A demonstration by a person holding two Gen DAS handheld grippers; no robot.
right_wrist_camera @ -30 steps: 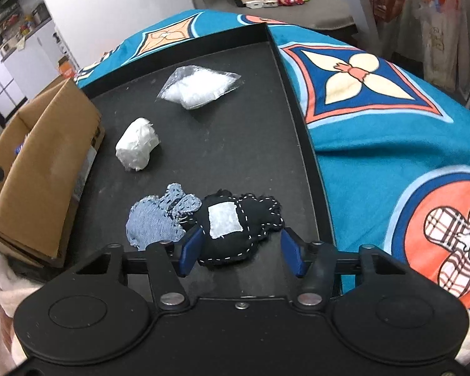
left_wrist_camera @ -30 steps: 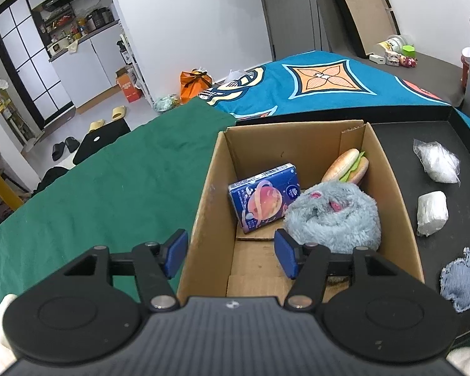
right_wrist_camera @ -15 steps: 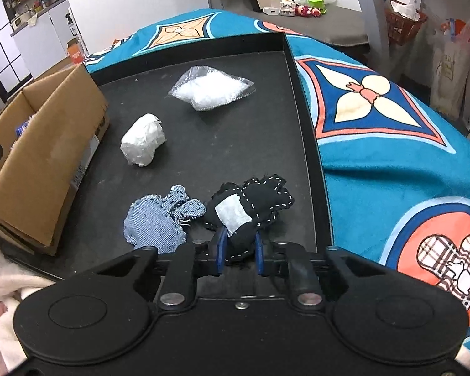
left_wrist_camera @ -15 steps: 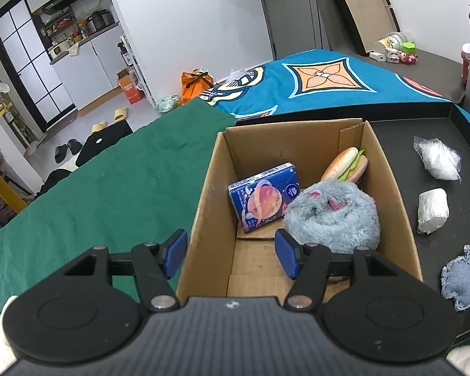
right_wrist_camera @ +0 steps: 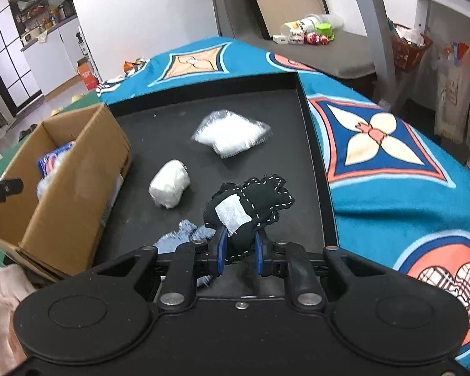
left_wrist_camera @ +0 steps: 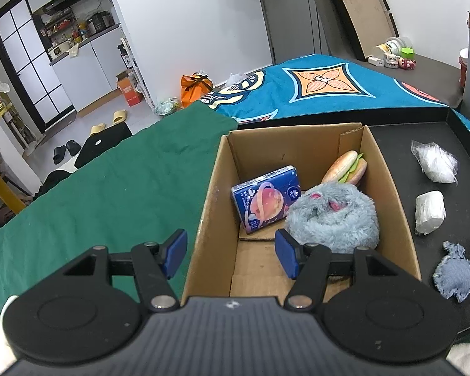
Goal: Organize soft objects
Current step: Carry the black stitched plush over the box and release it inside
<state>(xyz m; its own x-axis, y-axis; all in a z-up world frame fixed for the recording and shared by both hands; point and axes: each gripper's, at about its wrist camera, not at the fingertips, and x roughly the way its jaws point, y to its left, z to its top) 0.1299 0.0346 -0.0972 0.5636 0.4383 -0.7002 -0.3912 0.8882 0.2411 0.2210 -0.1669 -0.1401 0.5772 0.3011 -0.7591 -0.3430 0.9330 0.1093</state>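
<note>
My right gripper is shut on a black stitched plush with a white patch and holds it above the black tray. On the tray lie a blue denim plush, a white wad and a clear bag of white stuffing. My left gripper is open and empty over the near left wall of the cardboard box. The box holds a fluffy grey plush, a blue tissue pack and a toy sandwich.
The box stands at the tray's left end, partly on a green cloth. A blue patterned blanket lies right of and behind the tray. A grey bench with small items stands at the back.
My right gripper closed on the black plush and has lifted it off the tray, away from the denim plush. The left gripper has stayed in place.
</note>
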